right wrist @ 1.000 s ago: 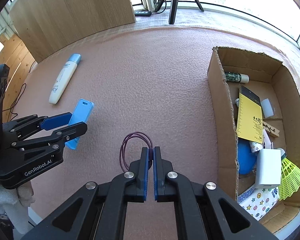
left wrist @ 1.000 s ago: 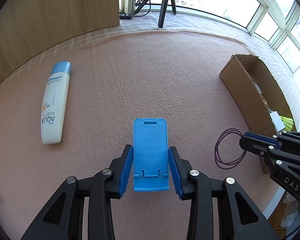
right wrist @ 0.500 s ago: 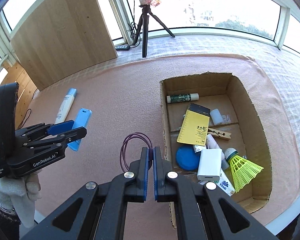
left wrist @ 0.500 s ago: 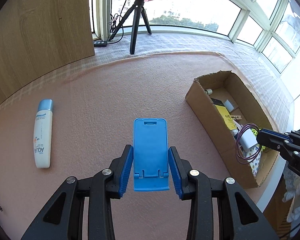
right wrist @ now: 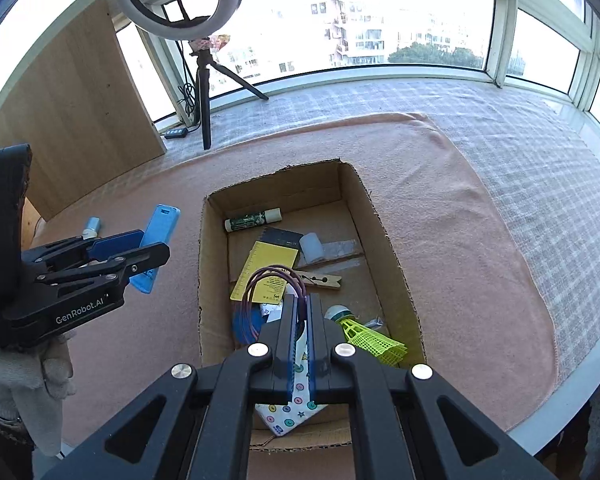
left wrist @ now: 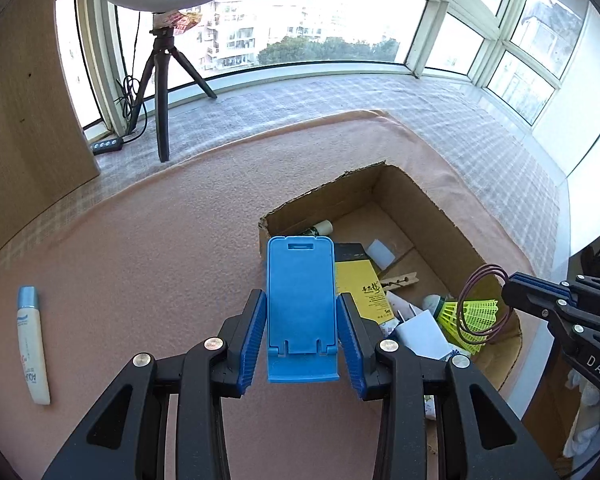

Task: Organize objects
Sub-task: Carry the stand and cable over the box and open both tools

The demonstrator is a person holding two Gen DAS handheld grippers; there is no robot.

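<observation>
Both grippers have carried their loads from the open mat over to the cardboard box (right wrist: 392,240) since a second ago.

Left gripper (left wrist: 302,334): pads clamped on the sides of the blue phone stand (left wrist: 301,300), grip unchanged. A second back the stand sat over bare pink mat (left wrist: 160,260); now its top edge overlaps the near-left corner of the box in the left wrist view. Right wrist view puts it just left of the box wall, off the mat.

Right gripper (right wrist: 302,300): jaws pinched narrow on the purple hair tie loop (right wrist: 260,284), same as before. Loop was over the mat beside the box wall; now it hangs over the box interior, above the yellow notepad (right wrist: 270,260) and clothespin (right wrist: 320,280).

Box contents now fully in view: glue stick (right wrist: 252,220) at the far end, yellow shuttlecock (right wrist: 364,334) near end, patterned packet (right wrist: 296,408) under the right fingers. None of them has shifted.

Sunscreen tube (left wrist: 30,344) lies on the mat, far left, well apart from the box. In the left view it has slid toward the frame edge as the camera moved. A gloved hand (right wrist: 32,384) holds the left gripper.
</observation>
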